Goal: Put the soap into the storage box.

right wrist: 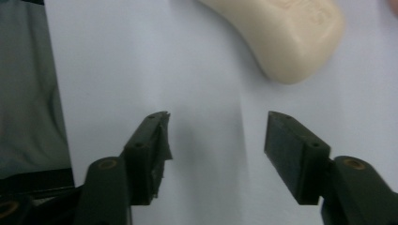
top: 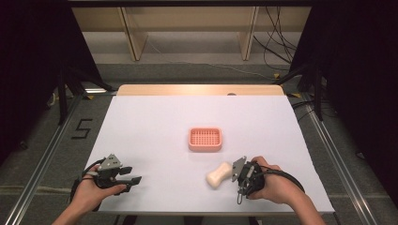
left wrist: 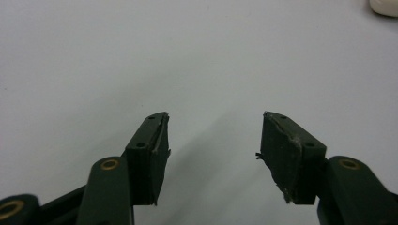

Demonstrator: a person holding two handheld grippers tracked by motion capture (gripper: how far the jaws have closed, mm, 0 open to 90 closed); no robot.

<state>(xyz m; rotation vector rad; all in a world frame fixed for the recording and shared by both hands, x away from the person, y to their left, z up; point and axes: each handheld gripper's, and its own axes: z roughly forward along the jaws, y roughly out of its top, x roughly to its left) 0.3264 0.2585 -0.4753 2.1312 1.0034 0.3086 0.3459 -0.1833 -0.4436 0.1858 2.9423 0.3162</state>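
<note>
While spread apart over bare tabletop point(top: 155, 117), both jaws empty: soap bar point(right wrist: 281, 33) upper right in right gripper view, pink dish point(top: 205, 139) centre in high view.

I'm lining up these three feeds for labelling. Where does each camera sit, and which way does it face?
High view: above the person's side, facing forward and down on the table; both hands show.
Left gripper view: rides the left gripper, facing along its open jaws over bare table.
Right gripper view: rides the right gripper, jaws open, facing the soap.
Shared: all three show the soap.
</note>
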